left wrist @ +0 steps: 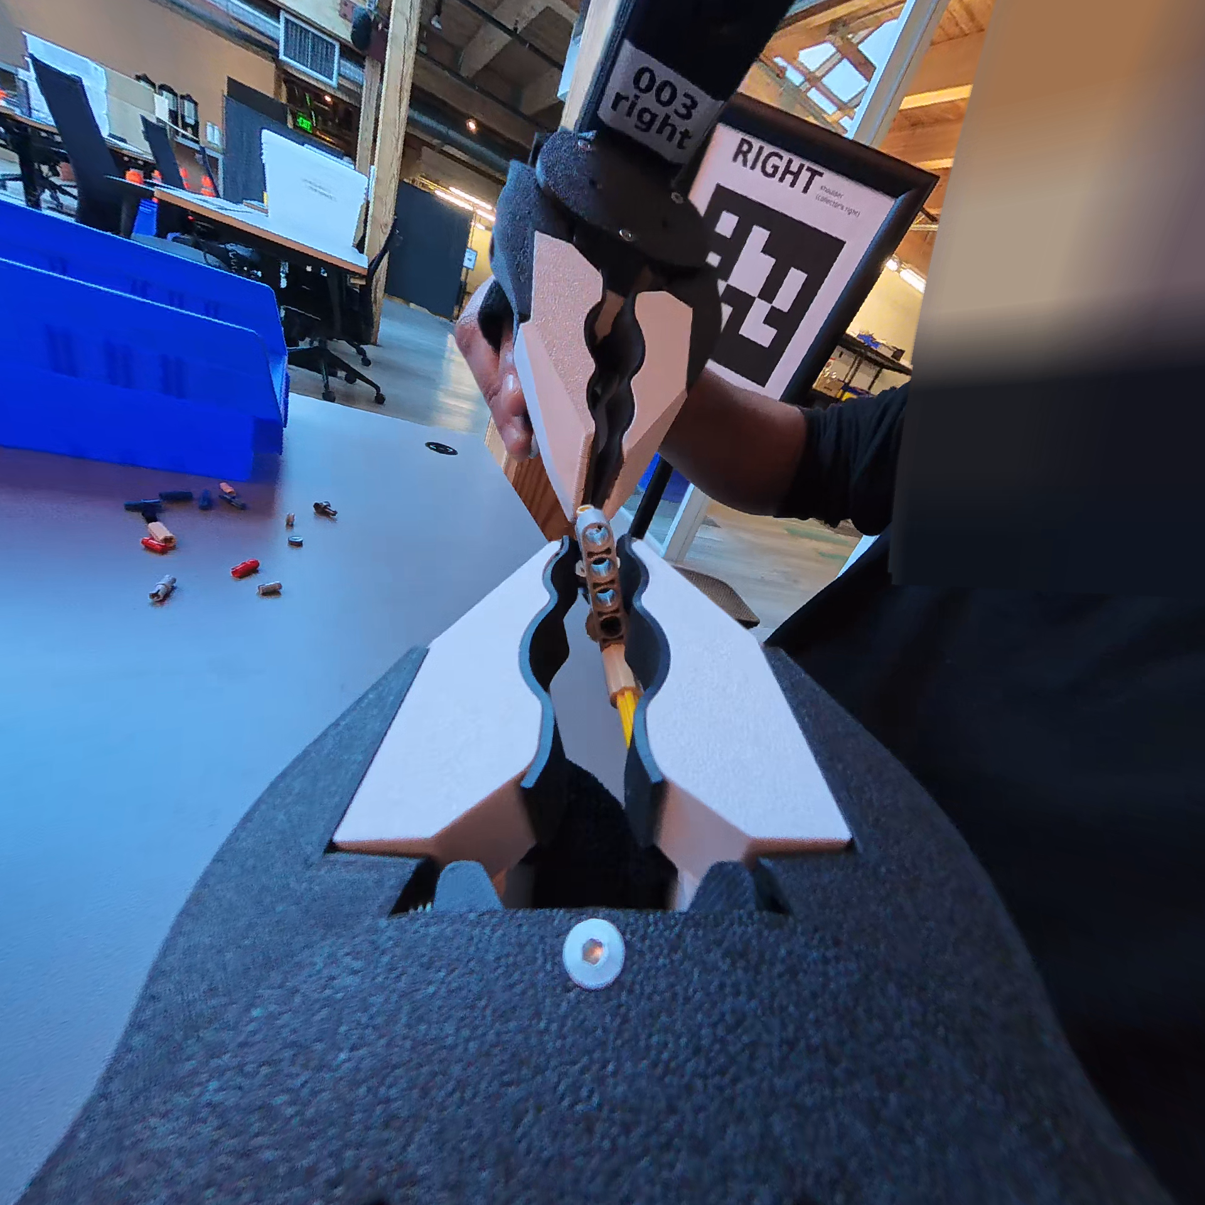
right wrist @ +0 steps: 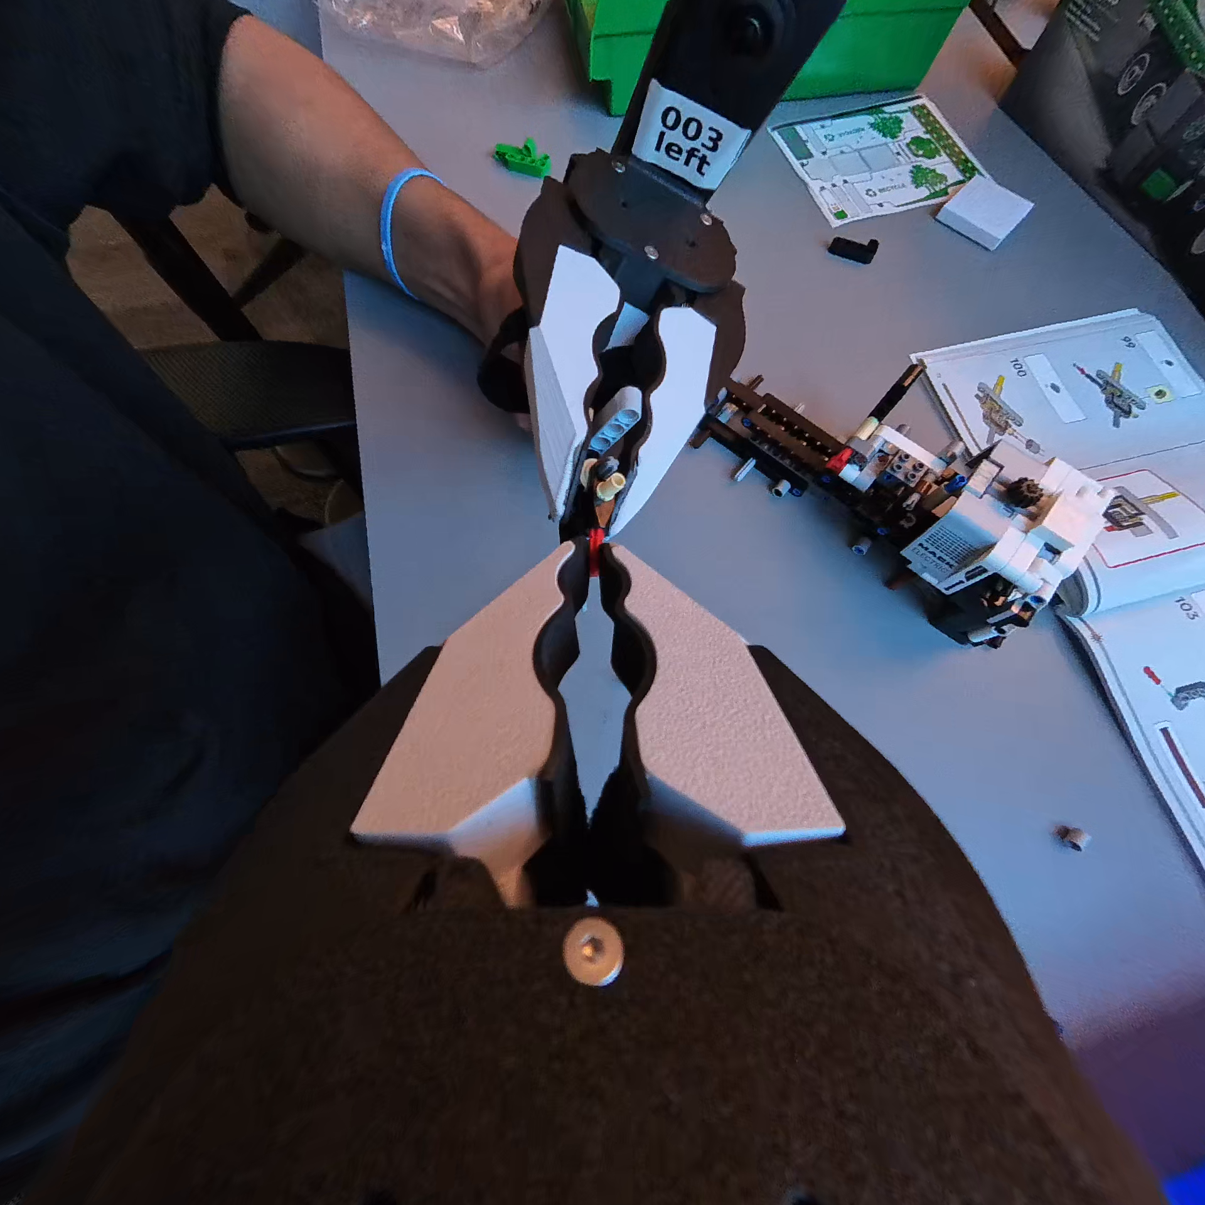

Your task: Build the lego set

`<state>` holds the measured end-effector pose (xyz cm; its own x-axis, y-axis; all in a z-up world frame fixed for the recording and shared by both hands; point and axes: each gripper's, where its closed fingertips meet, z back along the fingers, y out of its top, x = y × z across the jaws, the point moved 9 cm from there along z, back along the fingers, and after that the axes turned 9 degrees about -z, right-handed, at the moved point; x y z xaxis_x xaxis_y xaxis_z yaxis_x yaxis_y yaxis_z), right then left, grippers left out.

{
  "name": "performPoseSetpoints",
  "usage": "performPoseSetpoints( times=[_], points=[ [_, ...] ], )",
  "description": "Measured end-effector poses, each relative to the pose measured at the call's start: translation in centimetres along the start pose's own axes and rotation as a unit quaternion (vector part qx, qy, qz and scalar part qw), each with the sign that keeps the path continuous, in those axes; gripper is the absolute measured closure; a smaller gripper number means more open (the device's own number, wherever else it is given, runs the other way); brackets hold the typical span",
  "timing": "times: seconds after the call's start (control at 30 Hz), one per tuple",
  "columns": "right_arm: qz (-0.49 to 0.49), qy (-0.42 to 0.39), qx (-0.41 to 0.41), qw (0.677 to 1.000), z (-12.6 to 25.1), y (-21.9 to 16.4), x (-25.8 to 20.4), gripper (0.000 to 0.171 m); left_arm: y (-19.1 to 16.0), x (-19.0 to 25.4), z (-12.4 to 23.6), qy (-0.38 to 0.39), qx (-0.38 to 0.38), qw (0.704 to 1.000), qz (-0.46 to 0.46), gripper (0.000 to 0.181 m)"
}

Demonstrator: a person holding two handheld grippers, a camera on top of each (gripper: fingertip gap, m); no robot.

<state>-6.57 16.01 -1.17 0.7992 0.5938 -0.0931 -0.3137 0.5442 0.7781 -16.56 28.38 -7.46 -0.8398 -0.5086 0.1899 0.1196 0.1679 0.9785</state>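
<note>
The left claw (left wrist: 596, 554) is pinching a small lego subassembly (left wrist: 603, 590): a grey holed beam with a tan connector and a yellow axle (left wrist: 627, 711) sticking back toward the camera between the fingers. Meeting it tip to tip from twelve o'clock, the right claw (left wrist: 596, 502) is pressed down on a small piece at the beam's far end. In the right wrist view that piece shows as a red pin (right wrist: 595, 554) nipped in the right claw (right wrist: 590, 554), its far end touching the parts held in the left claw (right wrist: 596, 515), where the pale beam (right wrist: 616, 417) lies along the fingers. Both claws hang above the grey worktop (right wrist: 782, 684). At three o'clock of the claws in the right wrist view, the partly built truck (right wrist: 913, 495) in white and black rests on the worktop, its front end on the open instruction booklet (right wrist: 1108, 404). Toward one o'clock lie a sticker sheet (right wrist: 874, 156), a small white block (right wrist: 984, 212) and a black piece (right wrist: 853, 249); a green piece (right wrist: 521, 158) sits at eleven o'clock. In the left wrist view, loose small pins (left wrist: 215, 535) in red, blue and tan are scattered at nine o'clock, near blue bins (left wrist: 130, 365).
</note>
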Motion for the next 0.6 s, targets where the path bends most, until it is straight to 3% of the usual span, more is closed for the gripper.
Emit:
performPoseSetpoints(
  times=[0.6],
  points=[
    [-0.097, 0.053, 0.083, 0.99, -0.2, -1.4, 1.0, 0.168, 0.1, -0.2, 0.0, 0.006, 0.011, 1.0, 0.006, 0.172]
  ],
)
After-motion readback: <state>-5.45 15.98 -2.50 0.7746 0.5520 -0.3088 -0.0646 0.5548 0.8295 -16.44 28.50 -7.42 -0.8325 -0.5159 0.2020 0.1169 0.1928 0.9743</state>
